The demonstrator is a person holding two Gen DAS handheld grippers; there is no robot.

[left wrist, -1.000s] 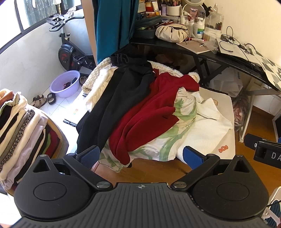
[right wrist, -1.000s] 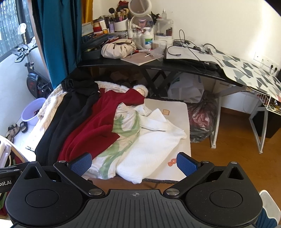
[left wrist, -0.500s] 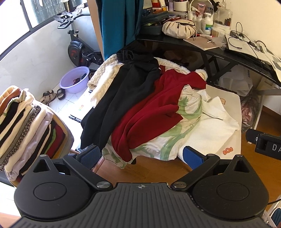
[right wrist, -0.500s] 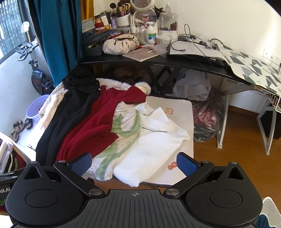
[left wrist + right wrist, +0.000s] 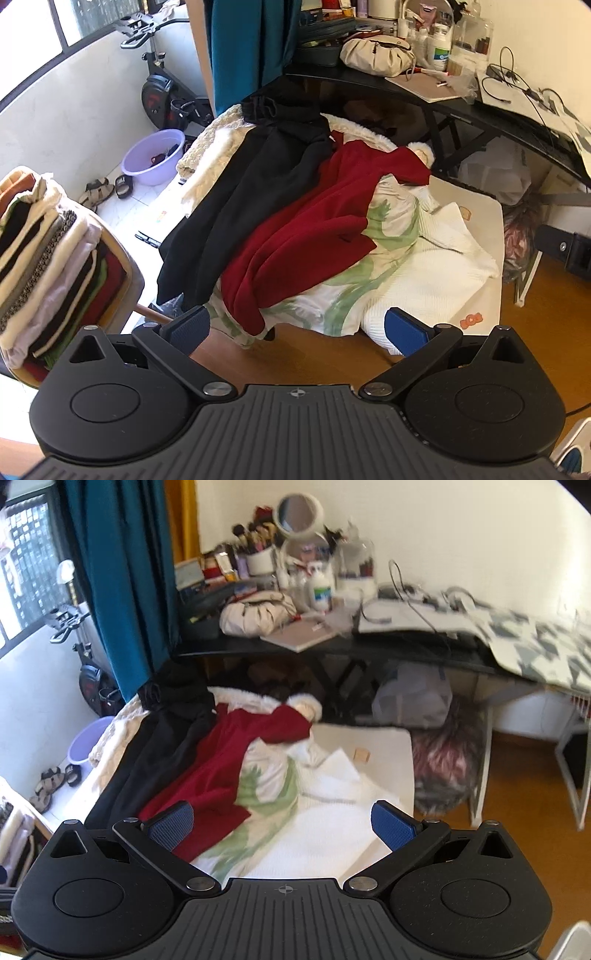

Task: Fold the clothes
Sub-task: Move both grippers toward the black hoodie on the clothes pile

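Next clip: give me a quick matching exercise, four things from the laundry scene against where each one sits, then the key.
Things:
1. red garment
2. folded stack
3. purple basin
4. beige bag

Places:
A. on the black desk
B. on the floor near the exercise bike
C. on the chair at far left
D. spread over the pile, between the black garment and the white knit

Pairs: 1-D, 2-C, 3-B, 4-A

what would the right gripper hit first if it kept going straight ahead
Probably the white knit garment, which lies directly between the open right gripper fingers; depth is unclear, so the green-patterned cloth beside it is possible.
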